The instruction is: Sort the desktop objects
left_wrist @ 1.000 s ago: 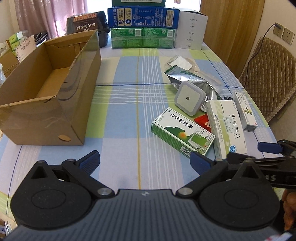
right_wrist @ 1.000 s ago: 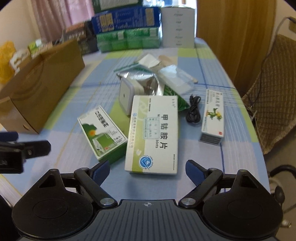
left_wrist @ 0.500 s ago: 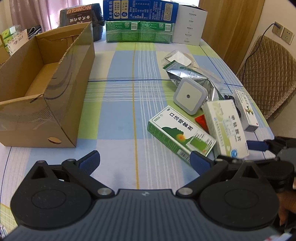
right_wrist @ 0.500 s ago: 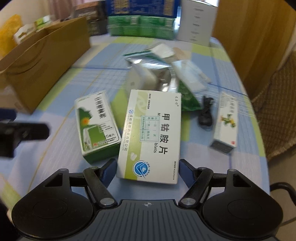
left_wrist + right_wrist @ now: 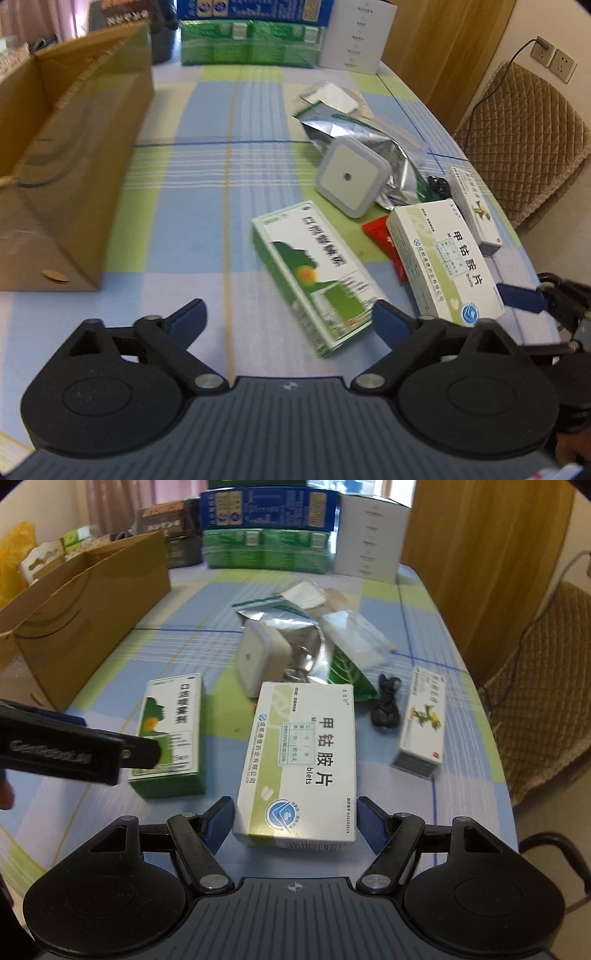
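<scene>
Both our grippers are spread: the right gripper point(image 5: 295, 818) straddles the white medicine box point(image 5: 301, 766), the left gripper point(image 5: 288, 319) hovers by the green box point(image 5: 314, 273).

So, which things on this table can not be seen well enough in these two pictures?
- Cardboard box interior: left wrist view, cut by the frame edge and blurred.
- Red packet: left wrist view, partly under the white medicine box; absent from the right view.
- Small print on the green box: blurred.
- Green box in the right wrist view: part hidden by the left claw.
- Right claw: open around the white box; contact unclear.
</scene>
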A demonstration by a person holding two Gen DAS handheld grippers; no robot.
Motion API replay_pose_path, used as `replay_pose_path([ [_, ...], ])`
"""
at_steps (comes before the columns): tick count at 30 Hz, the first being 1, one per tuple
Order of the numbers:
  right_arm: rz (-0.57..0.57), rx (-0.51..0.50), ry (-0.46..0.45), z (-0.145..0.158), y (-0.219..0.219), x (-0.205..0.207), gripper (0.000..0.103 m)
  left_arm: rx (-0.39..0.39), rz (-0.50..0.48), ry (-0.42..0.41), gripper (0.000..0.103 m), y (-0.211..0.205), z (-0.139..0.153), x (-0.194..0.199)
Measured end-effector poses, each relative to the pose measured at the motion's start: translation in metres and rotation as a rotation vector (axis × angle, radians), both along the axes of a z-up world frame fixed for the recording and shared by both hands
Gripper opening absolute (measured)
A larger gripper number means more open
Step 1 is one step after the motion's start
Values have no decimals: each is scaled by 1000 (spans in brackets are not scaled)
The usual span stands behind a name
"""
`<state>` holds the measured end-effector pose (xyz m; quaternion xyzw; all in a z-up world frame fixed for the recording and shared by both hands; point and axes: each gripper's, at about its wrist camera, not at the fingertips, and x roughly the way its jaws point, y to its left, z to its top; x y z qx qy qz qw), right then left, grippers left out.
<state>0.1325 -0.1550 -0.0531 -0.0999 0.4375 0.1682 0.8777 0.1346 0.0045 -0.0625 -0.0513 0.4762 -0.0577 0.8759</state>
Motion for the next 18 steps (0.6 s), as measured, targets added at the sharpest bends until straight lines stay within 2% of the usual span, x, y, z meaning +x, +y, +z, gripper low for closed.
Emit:
replay_pose_path([
  [9,-57,58,51,-4,-12,8,69,-44,-36,15,78,-18,-20,28],
  [11,-58,61,49,-3,-13,7,69,-60,-54,25,72,-18,-23,30],
  [15,-49,58,52,-3,-10,5,69,-1,-112,24,60,-18,-17,22],
  [18,-42,53,56,-5,-8,4,69,89,-161,25,52,-17,-11,12],
])
